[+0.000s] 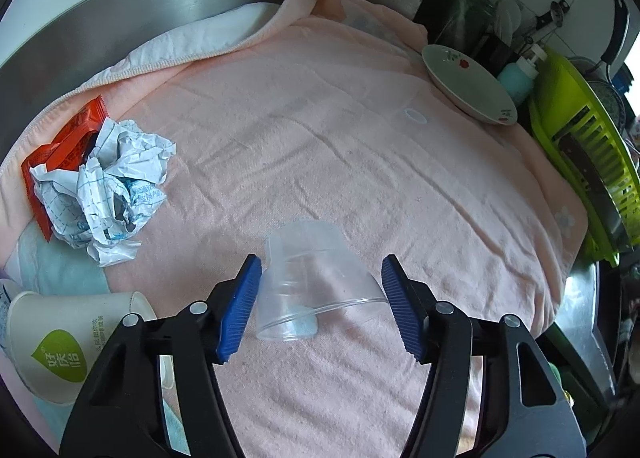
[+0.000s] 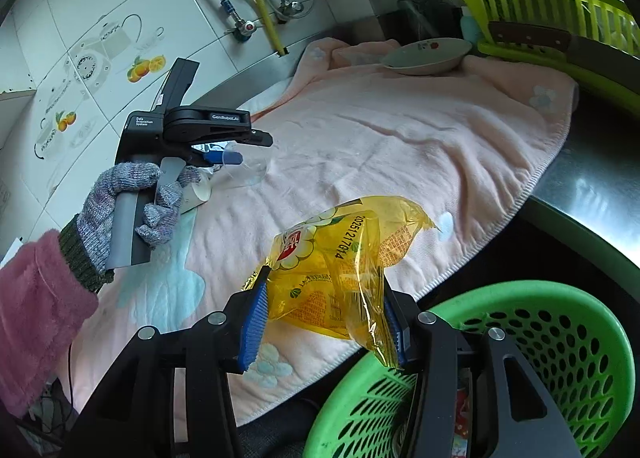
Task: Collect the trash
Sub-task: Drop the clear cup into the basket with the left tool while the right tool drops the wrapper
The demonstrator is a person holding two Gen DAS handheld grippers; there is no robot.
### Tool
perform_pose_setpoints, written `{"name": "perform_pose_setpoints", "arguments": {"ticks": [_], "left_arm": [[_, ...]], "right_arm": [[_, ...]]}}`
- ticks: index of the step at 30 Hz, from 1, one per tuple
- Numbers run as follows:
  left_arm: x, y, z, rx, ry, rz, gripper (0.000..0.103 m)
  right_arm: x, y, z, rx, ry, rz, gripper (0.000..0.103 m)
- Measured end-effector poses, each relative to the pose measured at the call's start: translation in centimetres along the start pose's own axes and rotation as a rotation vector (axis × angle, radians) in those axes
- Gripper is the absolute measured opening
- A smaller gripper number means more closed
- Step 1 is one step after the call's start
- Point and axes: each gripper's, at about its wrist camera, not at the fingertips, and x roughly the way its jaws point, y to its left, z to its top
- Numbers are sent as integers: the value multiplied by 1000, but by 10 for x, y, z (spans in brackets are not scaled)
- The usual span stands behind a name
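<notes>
A clear plastic cup lies on its side on the pink towel, between the blue pads of my left gripper, which is open around it. The same cup and the left gripper show in the right wrist view. My right gripper is shut on a yellow plastic wrapper and holds it above the towel's edge, beside a green perforated basket. Crumpled white paper, a red wrapper and a paper cup lie at the left.
A bowl sits at the towel's far right. A lime dish rack with a knife stands to the right. Bottles and knives stand behind. A steel backsplash borders the far side.
</notes>
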Motion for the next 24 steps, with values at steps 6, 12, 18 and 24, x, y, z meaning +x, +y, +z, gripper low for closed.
{"name": "perform_pose_setpoints", "arguments": {"ticks": [6,12,18,24], "left_arm": [[-10,1,-7,5,-14,-16,60],[-38,-6,-17,29,-49,-50,59],[-76,-23,-35,64,-74,-117,59],[-115,-56,-71,140,-88,-211,59]], "right_arm": [[-16,-6,-8,23,-15,-26,47],[-36,-8,-17,39,-36,-58,47],[-60,-13,-31,41,-54,-132,48],[-84,-33,-50,70,-43,-253,48]]}}
